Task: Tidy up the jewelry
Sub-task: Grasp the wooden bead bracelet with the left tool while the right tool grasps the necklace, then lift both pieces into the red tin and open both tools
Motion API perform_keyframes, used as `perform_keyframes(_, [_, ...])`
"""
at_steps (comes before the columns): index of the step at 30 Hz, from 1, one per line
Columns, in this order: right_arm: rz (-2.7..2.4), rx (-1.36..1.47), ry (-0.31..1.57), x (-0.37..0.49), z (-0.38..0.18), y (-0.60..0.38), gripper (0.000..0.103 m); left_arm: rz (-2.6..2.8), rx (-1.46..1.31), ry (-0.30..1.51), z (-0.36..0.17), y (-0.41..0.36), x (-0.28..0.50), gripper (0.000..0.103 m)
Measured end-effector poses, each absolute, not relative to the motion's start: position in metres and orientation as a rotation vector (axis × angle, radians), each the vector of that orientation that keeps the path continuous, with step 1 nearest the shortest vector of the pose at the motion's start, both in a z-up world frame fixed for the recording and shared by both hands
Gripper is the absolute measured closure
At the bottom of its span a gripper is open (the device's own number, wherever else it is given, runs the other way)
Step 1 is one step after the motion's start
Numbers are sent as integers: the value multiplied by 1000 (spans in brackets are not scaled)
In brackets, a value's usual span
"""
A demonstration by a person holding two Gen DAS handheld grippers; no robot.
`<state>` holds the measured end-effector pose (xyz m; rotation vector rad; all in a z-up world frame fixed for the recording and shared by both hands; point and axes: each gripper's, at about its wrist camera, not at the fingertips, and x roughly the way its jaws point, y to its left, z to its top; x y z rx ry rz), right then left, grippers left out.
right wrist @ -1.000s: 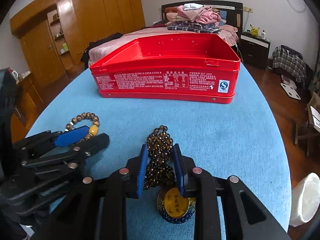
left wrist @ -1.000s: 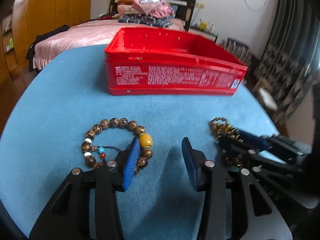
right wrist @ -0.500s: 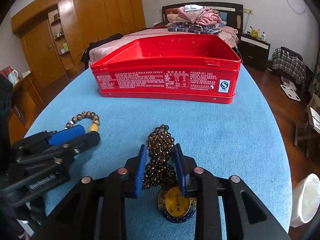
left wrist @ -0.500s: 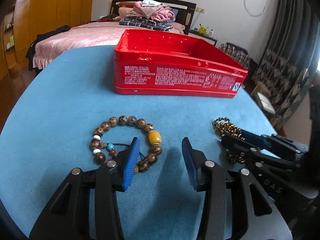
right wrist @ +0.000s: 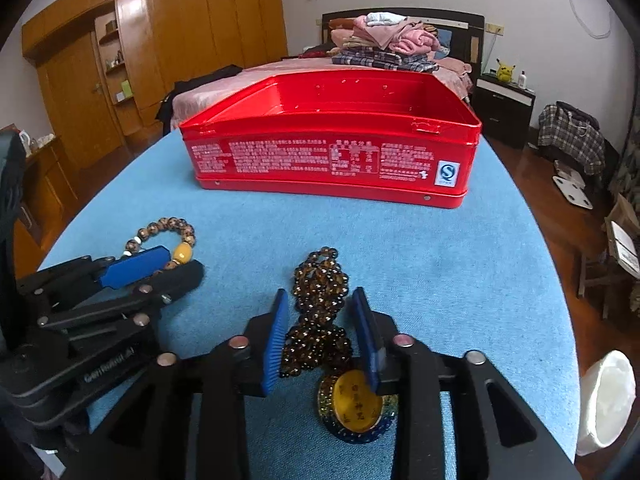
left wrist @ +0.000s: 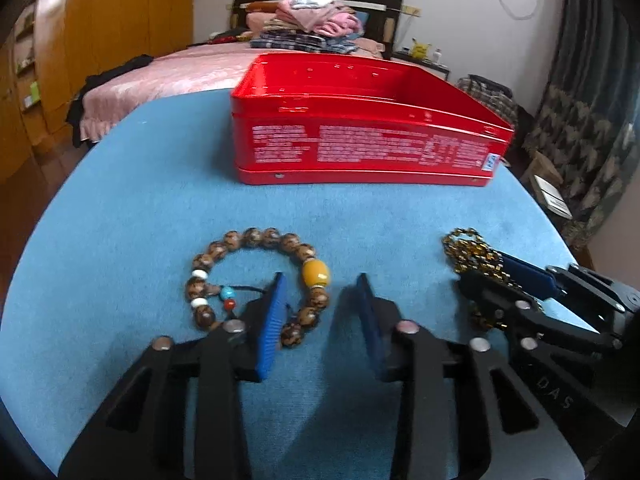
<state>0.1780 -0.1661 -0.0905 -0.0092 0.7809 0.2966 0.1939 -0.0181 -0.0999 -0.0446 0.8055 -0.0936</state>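
Observation:
A brown bead bracelet (left wrist: pixel 256 240) with a yellow bead lies on the blue table; it also shows in the right wrist view (right wrist: pixel 176 228). My left gripper (left wrist: pixel 320 292) is open, its jaws either side of the bracelet's right part by the yellow bead. A dark bead necklace (right wrist: pixel 320 280) with a round yellow medallion (right wrist: pixel 356 404) lies bunched on the table. My right gripper (right wrist: pixel 320 304) is open, its jaws either side of the necklace, not pressing it. The necklace also shows in the left wrist view (left wrist: pixel 468 248). An open red tin box (right wrist: pixel 332 160) stands behind, empty as far as I see.
The blue table (right wrist: pixel 440 264) is round, with edges near on both sides. A bed (right wrist: pixel 280 72) with piled clothes stands beyond it. A white bin (right wrist: pixel 604 400) sits on the floor at the right. Wooden wardrobes line the left wall.
My left gripper has shifted right along the bracelet, so its jaws now straddle the yellow-bead side. My right gripper has opened a little wider around the necklace.

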Motion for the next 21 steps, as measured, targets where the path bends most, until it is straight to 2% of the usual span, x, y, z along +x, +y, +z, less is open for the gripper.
perform_keyframes(2, [302,5,780,177,-90,-167,77,-94,-59,805,-100,-16,193,92])
perform_keyframes(12, [366,70,743,173,-70,-178,81,-107,-83,737,-87,-21,180,92])
perform_keyframes(19, [398,108,694,170,-43,-183,81,-130,-100,664,-59,-25,178,92])
perform_keyframes(21, [402,107,681,171,-35,-185,84,-136,-101,642,-49,-26,179,92])
